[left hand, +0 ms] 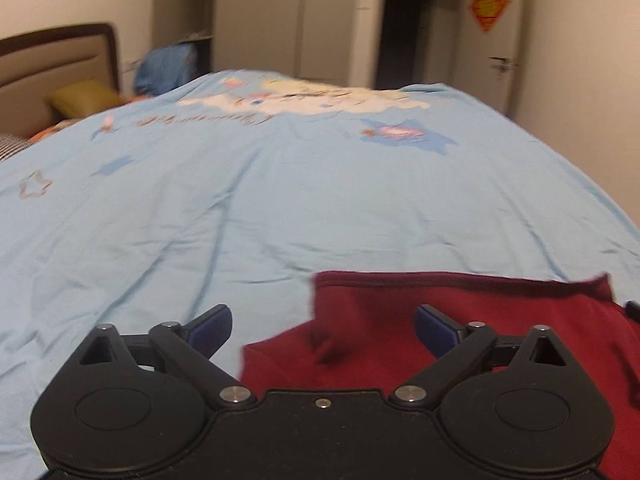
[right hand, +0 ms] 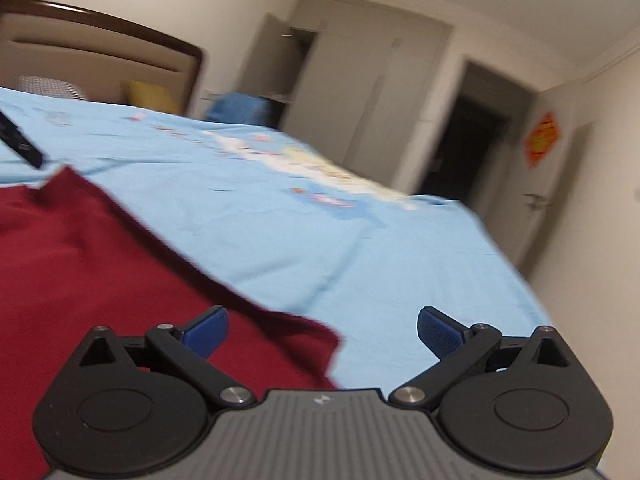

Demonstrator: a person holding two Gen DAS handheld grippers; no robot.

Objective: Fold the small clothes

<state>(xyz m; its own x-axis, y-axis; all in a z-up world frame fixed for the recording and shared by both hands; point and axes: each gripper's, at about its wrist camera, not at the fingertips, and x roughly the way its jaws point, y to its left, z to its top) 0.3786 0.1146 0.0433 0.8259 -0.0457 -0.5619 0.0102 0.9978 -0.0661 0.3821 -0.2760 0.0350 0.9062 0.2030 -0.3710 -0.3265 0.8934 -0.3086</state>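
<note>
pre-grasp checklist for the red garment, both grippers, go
1. Left gripper open: ok.
2. Right gripper open: ok.
3. Both empty: ok, nothing between the fingers.
4. Red garment lying on the blue bedsheet: ok.
5. Garment edge lined up between the left gripper's fingers: ok, its left edge runs through the gap.
6. Garment flat, no hidden folds: cannot tell, frames blurred and only partly cover it.
</note>
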